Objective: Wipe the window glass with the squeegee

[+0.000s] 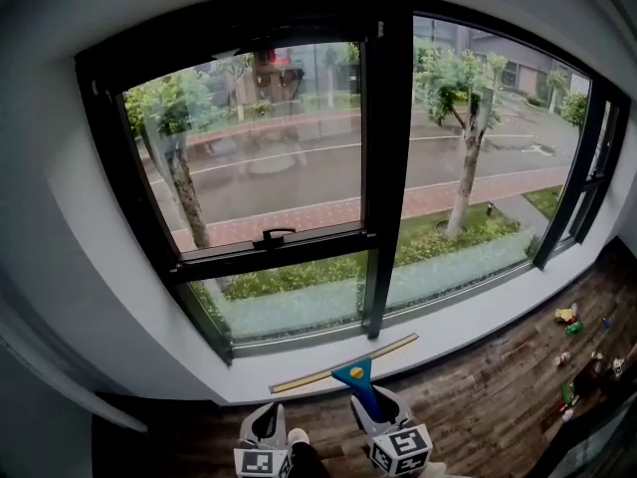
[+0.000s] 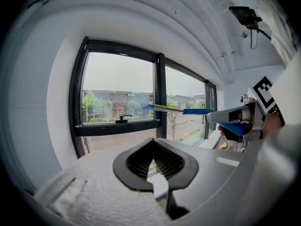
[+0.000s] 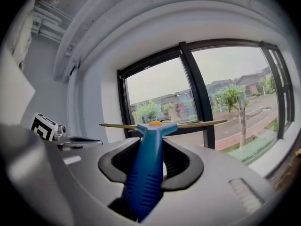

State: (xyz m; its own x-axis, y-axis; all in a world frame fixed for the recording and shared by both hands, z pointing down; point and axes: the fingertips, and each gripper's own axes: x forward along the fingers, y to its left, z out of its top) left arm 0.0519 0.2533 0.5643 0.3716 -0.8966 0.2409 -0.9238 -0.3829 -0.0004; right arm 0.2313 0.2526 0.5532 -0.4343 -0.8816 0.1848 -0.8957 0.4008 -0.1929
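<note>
The squeegee has a blue handle and a long brass-coloured blade. My right gripper is shut on its handle, and the blade is level just below the white sill, short of the window glass. In the right gripper view the blue handle rises between the jaws and the blade points at the window. My left gripper hangs beside it to the left, holding nothing. Its jaws are closed together. From there the squeegee shows at the right.
A black frame splits the window, with a thick mullion in the middle and a black latch handle on the left crossbar. A white sill runs below. Small objects lie on the dark wooden floor at right.
</note>
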